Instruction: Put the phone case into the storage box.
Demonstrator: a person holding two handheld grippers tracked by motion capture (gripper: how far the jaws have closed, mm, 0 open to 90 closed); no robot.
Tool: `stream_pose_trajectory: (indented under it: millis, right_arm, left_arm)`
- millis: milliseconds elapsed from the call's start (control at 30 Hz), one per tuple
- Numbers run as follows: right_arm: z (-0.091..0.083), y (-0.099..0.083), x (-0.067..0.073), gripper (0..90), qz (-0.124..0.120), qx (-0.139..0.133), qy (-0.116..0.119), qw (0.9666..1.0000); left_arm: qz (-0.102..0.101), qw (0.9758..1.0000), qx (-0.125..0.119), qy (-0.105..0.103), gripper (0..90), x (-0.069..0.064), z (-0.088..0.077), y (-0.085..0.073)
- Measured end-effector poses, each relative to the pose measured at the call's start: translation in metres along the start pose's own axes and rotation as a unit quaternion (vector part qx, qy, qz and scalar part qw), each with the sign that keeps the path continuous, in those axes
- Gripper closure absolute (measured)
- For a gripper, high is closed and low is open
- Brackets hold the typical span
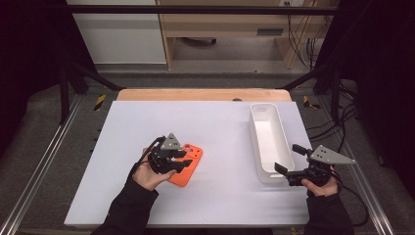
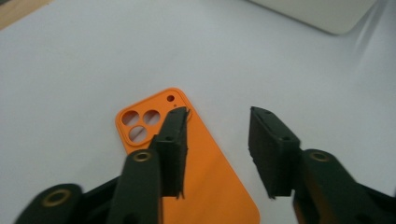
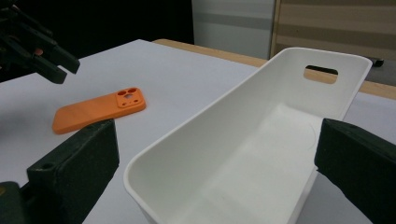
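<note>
An orange phone case [image 1: 192,167] lies flat on the white table sheet, camera cutouts toward the far side. My left gripper [image 1: 183,160] hovers over it, open. In the left gripper view the case [image 2: 205,172] lies beneath my left gripper [image 2: 219,116]; one jaw is above the case's edge by the cutouts, the other above bare sheet. My right gripper [image 1: 289,159] is open at the near end of an empty white bin [image 1: 264,106]. In the right gripper view the wide-open jaws of the right gripper [image 3: 217,135] straddle the bin's [image 3: 196,121] near end, apart from its walls.
The white sheet [image 1: 220,127] covers a wooden table whose bare edge [image 1: 203,94] runs along the far side. The bin has a handle slot [image 3: 320,72] in its far wall. Black frame posts and cables stand beyond the table's sides.
</note>
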State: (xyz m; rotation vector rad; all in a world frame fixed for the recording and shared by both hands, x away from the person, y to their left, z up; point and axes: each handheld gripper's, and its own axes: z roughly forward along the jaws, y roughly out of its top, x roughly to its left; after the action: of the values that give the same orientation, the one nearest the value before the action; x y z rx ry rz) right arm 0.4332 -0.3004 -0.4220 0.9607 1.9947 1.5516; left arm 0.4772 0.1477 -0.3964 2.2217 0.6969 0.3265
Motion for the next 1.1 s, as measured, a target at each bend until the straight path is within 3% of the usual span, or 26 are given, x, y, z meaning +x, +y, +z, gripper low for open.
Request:
stream_pose_trajectory:
  millis: [100,300,633,833,1100]
  right_arm:
    - [-0.001,0.0,0.0,0.5,0.001,-0.001,-0.001,1.0]
    - [-0.001,0.0,-0.001,0.4,0.001,-0.003,-0.001,1.0]
    - [-0.002,0.001,-0.001,0.4,0.002,-0.005,-0.001,1.0]
    - [-0.002,0.001,-0.001,0.4,0.002,-0.005,-0.001,1.0]
    - [-0.002,0.001,-0.001,0.4,0.0,-0.004,-0.001,1.0]
  left_arm:
    - [-0.007,0.9999,-0.014,0.003,47.0,0.002,-0.007,0.002]
    - [-0.014,0.9985,-0.043,0.031,30.8,0.007,-0.015,0.005]
    - [-0.039,0.996,-0.053,0.06,9.6,0.014,-0.017,0.005]
    - [-0.05,0.9947,-0.055,0.071,2.4,0.015,-0.017,0.008]
    - [-0.065,0.9932,-0.046,0.085,0.0,0.02,-0.012,0.013]
